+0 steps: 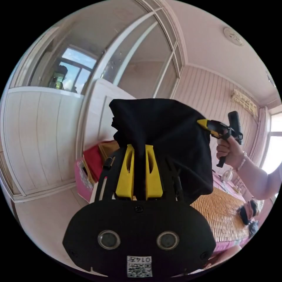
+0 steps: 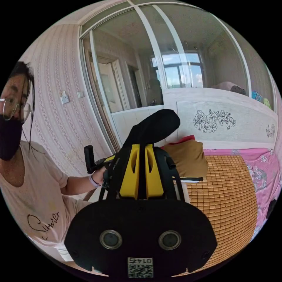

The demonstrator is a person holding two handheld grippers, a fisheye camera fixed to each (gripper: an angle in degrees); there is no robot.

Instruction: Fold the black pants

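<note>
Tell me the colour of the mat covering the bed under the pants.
Golden-tan woven mat, in small squares; clearest in the right gripper view.

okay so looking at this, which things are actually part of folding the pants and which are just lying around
Part of the job:
black pants
left gripper
right gripper

Lying about:
brown cushion
woven bamboo mat
pink bedsheet
red cloth

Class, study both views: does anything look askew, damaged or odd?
Nothing looks damaged or spilled. The black pants hang bunched in the air, pinched by the left gripper and right gripper, above the woven mat.
</note>
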